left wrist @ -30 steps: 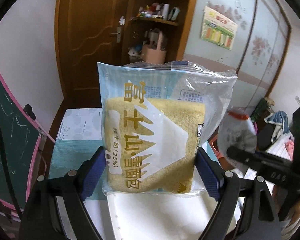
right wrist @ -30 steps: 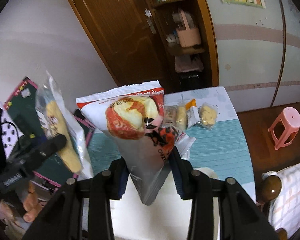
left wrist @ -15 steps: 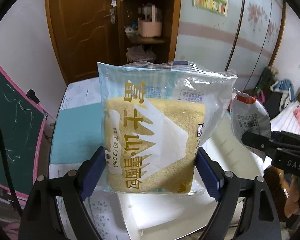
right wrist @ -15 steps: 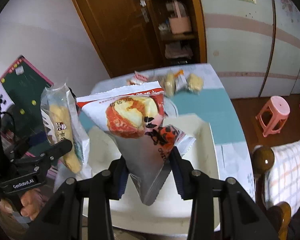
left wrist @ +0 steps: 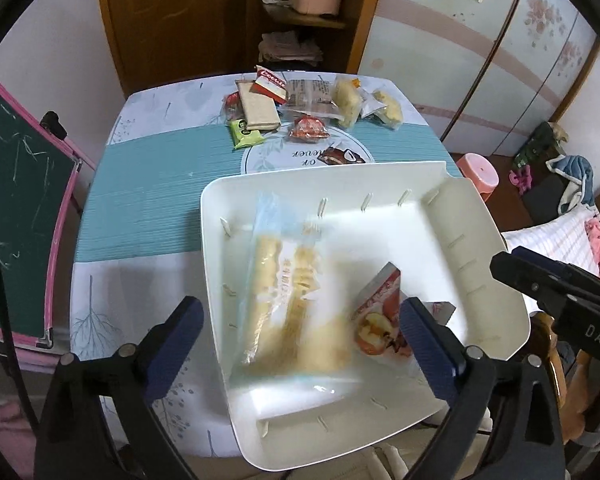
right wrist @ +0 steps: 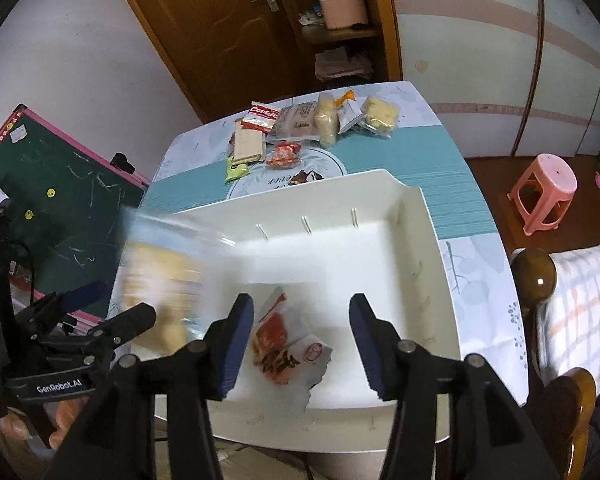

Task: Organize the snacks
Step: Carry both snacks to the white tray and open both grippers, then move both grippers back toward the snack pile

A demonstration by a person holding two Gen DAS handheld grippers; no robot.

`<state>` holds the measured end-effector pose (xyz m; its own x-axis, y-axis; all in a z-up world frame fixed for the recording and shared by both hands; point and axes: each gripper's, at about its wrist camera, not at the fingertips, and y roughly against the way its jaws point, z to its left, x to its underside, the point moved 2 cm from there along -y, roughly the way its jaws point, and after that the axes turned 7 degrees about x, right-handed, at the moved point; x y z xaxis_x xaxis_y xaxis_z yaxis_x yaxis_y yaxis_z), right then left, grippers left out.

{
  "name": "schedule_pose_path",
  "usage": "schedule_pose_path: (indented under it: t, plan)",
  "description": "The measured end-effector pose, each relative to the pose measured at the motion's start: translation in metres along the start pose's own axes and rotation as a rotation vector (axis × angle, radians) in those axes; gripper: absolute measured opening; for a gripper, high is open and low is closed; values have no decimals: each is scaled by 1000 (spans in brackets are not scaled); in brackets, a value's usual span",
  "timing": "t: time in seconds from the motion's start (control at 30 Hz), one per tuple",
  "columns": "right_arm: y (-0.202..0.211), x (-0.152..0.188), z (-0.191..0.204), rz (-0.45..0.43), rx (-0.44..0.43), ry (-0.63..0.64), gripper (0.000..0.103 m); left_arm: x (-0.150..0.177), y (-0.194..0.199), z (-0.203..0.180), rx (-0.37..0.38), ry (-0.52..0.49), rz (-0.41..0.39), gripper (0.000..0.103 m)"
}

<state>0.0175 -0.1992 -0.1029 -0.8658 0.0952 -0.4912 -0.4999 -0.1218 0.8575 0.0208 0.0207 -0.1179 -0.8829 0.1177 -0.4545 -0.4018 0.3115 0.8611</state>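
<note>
Both packets dropped, "Cookie" pack [left wrist: 269,85] beyond

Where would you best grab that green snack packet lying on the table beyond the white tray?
My guess: pinch the green snack packet across its short width, coming straight down from above. It lies flat on the table, so there is no edge to get under. Its near side is free; a flat wafer pack lies close behind it.

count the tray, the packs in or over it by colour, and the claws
tray: 1
yellow pack: 1 (blurred)
red pack: 1
claws: 2, left claw and right claw; the jaws of both have just been opening, a pack loose between each pair
total: 5
</note>
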Motion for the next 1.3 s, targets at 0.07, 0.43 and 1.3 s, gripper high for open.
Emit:
schedule_pose_path:
  t: [0.07,0.43,1.3]
  plan:
    - [1,0,3,0,0,4,51,0,2,-4,-9,-18,-4,98]
    - [4,3,11,-12,4,34,51,-2,12,-10,-34,-34,-41,98]
    - [-15,3,10,47,-38,26,51,-12,15,-5,98,24,-70,100]
